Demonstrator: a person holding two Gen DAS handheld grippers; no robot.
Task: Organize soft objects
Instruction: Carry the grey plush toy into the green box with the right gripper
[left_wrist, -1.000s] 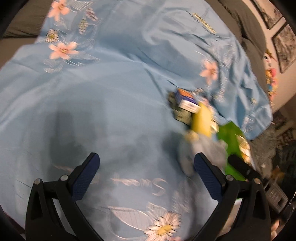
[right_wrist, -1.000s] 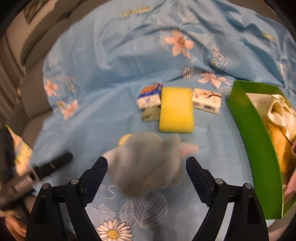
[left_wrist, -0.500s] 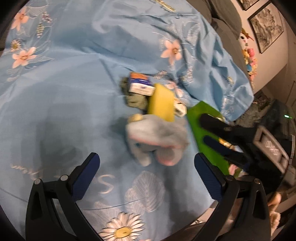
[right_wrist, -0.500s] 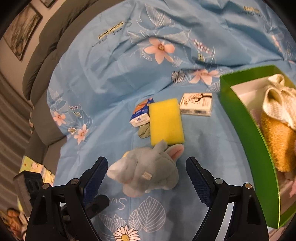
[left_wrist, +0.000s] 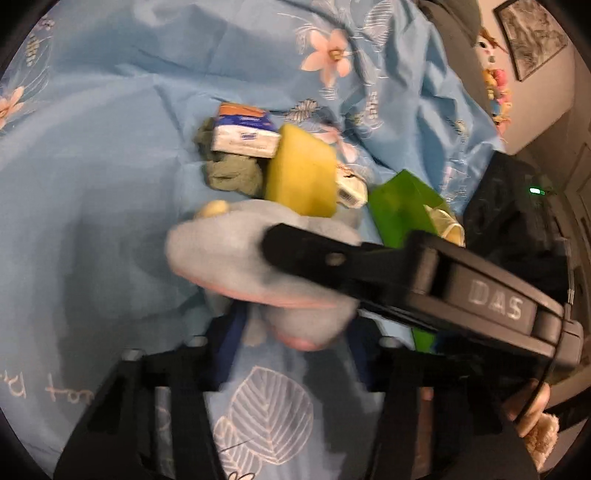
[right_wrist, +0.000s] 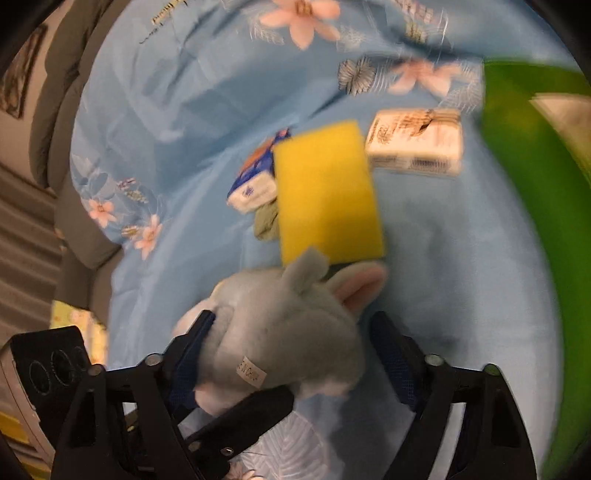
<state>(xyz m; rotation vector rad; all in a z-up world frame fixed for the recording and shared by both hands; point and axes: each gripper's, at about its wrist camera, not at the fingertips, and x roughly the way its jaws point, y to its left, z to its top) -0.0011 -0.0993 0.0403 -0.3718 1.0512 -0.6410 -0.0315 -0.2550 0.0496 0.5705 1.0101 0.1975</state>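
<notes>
A grey plush animal (left_wrist: 236, 254) (right_wrist: 288, 325) with pink ears lies on the blue flowered cloth (left_wrist: 92, 184). My left gripper (left_wrist: 291, 343) has its jaws around the plush's lower end, narrowed onto it. My right gripper (right_wrist: 295, 350) straddles the plush body, jaws partly closed; its left pad touches the plush, its right pad stands just off it. The right gripper's finger (left_wrist: 332, 258) crosses the left wrist view over the plush. A yellow sponge (right_wrist: 328, 199) (left_wrist: 301, 177) lies just beyond the plush.
A green box (right_wrist: 528, 184) (left_wrist: 399, 206) with towels inside stands at the right. A blue-white tissue pack (left_wrist: 243, 133), a white pack (right_wrist: 417, 144) and an olive cloth (left_wrist: 232, 173) lie by the sponge. Grey sofa cushions (right_wrist: 62, 122) rise at the left.
Both grippers have moved in onto the plush and narrowed their jaws. The left one has closed from wide open onto its lower end. The right gripper now reaches across the left view.
</notes>
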